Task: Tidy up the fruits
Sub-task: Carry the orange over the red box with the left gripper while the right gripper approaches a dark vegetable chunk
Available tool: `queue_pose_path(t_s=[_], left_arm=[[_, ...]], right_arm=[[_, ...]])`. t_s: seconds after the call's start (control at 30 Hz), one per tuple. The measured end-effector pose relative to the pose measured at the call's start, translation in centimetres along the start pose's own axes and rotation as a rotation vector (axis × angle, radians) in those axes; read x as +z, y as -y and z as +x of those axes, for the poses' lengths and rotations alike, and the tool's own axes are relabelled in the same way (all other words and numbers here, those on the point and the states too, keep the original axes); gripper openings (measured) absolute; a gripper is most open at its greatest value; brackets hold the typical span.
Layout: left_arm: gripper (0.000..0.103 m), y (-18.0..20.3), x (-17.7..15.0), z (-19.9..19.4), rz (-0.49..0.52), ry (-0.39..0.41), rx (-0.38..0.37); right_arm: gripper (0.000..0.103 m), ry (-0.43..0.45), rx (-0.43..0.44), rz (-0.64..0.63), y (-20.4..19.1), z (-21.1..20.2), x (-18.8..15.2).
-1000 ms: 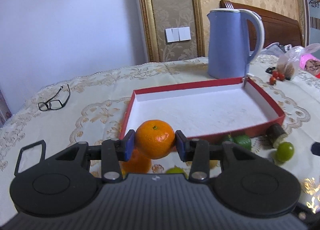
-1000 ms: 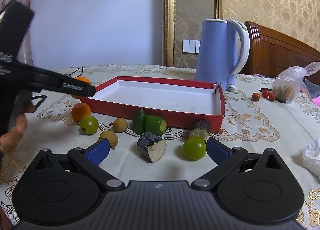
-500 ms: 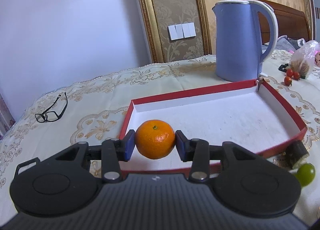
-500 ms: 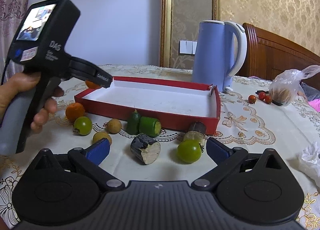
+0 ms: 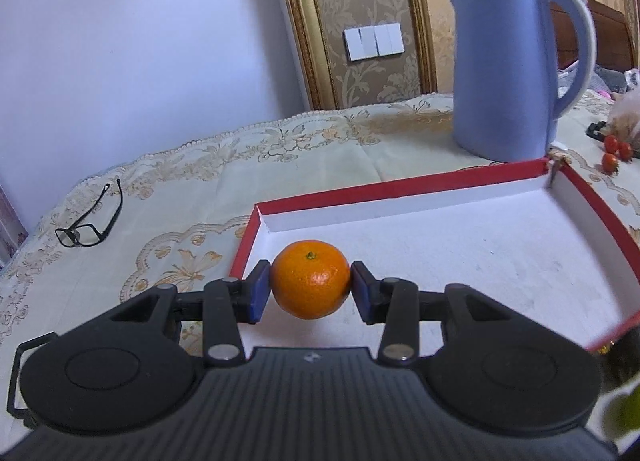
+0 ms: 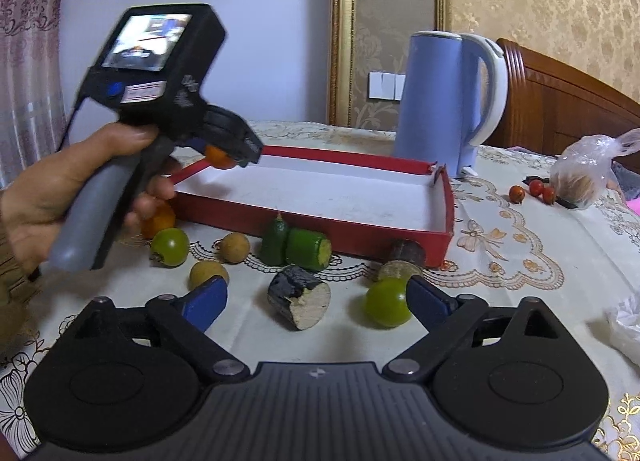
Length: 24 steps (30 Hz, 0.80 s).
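Observation:
My left gripper (image 5: 309, 293) is shut on an orange tangerine (image 5: 310, 281) and holds it just above the white floor of the red box (image 5: 440, 185), near its left corner. The right wrist view shows a hand carrying that gripper (image 6: 224, 155) over the box's left end (image 6: 312, 217). My right gripper (image 6: 316, 297) hangs low over the tablecloth with its jaws wide and closing. Between them lie a dark cut stub (image 6: 298, 297) and a green round fruit (image 6: 387, 303) beside the right pad; neither pad presses on anything.
In front of the box lie another tangerine (image 6: 160, 221), a green fruit (image 6: 170, 247), two brown longans (image 6: 235, 247), green cut pieces (image 6: 296, 247) and a dark stub (image 6: 406, 253). A blue kettle (image 6: 448, 101) stands behind the box. Glasses (image 5: 90, 217) lie left; a plastic bag (image 6: 584, 177) lies right.
The left gripper carried the tangerine forward from in front of the box to over its floor. The right gripper stayed in place and its jaws narrowed a little.

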<state>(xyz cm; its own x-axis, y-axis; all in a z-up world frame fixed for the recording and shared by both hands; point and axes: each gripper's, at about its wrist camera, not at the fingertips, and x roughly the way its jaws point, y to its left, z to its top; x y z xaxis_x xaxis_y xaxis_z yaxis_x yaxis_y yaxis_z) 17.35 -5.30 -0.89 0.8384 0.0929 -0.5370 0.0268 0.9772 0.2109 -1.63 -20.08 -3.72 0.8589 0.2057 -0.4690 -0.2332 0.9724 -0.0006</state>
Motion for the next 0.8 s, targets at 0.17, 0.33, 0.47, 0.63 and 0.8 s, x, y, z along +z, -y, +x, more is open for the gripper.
queue_pose_path(t_s=[0.17,0.33,0.47,0.63,0.8], left_arm=[[0.040,0.1,0.4,1.7,-0.009,-0.035,-0.006],[0.040,0.5,0.1,2.4,-0.004,-0.049,-0.005],[0.040,0.6,0.1,2.7,-0.001,-0.053,-0.004],[0.040,0.5,0.1,2.9,-0.003,-0.059,-0.006],[0.040,0.6,0.0,3.1,-0.002,-0.060,-0.007]], right_arm=[[0.084,-0.021,0.007,-0.007,-0.3,0.9,0.3],[0.071,-0.053,0.012,0.000,-0.3,1.9,0.3],[0.069,-0.069,0.019,0.002,-0.4,2.5,0.3],[0.065,-0.074,0.026,-0.006,-0.7,2.9,0.5],[0.064,-0.084,0.028,-0.004,-0.7,3.5,0.9]])
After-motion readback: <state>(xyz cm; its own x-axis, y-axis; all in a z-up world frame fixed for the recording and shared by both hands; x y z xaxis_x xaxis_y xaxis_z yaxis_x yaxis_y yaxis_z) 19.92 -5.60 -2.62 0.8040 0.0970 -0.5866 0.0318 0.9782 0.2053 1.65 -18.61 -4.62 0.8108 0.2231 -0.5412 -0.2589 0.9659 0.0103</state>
